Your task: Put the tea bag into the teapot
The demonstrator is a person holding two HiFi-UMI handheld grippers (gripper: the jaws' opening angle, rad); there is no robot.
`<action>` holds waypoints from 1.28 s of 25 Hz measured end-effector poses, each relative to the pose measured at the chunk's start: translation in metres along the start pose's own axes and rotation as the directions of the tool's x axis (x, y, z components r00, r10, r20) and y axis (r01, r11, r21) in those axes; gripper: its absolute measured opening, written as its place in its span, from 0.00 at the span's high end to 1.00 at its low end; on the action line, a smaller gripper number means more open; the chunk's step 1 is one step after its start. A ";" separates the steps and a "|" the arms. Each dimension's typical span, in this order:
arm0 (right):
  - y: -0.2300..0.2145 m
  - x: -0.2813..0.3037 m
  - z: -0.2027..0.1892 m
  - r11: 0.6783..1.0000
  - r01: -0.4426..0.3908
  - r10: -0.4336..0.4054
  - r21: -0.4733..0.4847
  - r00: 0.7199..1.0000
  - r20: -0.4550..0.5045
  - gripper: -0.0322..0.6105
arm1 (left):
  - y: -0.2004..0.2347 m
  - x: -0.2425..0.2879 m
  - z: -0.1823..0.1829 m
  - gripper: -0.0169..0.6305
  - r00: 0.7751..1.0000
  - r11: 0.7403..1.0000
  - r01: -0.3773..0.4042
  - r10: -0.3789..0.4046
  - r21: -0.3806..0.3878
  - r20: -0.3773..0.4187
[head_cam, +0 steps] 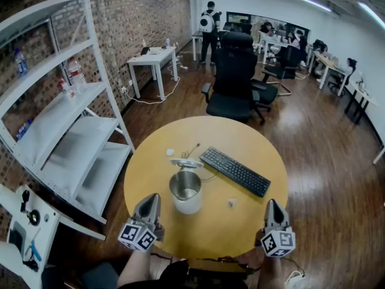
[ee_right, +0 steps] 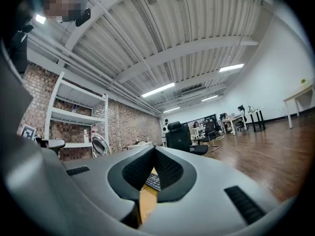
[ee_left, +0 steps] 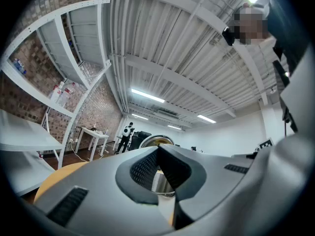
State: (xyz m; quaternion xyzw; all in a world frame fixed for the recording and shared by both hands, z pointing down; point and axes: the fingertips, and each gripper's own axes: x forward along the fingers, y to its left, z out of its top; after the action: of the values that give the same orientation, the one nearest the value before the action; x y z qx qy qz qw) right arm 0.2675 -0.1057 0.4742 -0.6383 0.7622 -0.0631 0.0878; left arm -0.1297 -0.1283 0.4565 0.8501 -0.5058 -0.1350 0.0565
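Overhead, the head view shows the left gripper [head_cam: 154, 197] and right gripper [head_cam: 272, 203] at the counter's [head_cam: 240, 138] near edge, the teapot [head_cam: 185, 192] ahead of the left, and the tea bag [head_cam: 231, 203] lying loose to the teapot's right. The left gripper view shows jaws pressed together, empty; the right gripper view shows the same.

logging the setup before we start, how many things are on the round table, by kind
teapot: 1
lid: 1
keyboard: 1
small white pieces: 2, one in front of the keyboard, one left of the lid; too small to identify
total: 5
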 end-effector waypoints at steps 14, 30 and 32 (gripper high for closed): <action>0.071 0.020 -0.010 0.996 -0.051 0.049 -0.068 0.998 -0.029 0.95 | 0.041 -0.020 0.004 0.98 0.999 0.999 0.043 -0.042 -0.019 0.009; 0.097 0.078 -0.019 0.988 -0.116 0.105 -0.104 0.989 -0.109 0.94 | 0.093 -0.014 0.010 0.98 0.998 0.998 -0.056 0.056 -0.039 0.007; 0.092 0.092 -0.016 0.988 -0.123 0.112 -0.095 0.988 -0.108 0.94 | 0.095 -0.004 0.015 0.98 0.998 0.998 -0.063 0.063 -0.028 0.008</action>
State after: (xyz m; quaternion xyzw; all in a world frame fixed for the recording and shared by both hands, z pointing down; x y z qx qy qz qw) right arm 0.1599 -0.1804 0.4654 -0.5918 0.8042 -0.0515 0.0196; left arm -0.2164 -0.1699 0.4654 0.8322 -0.5308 -0.1440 0.0703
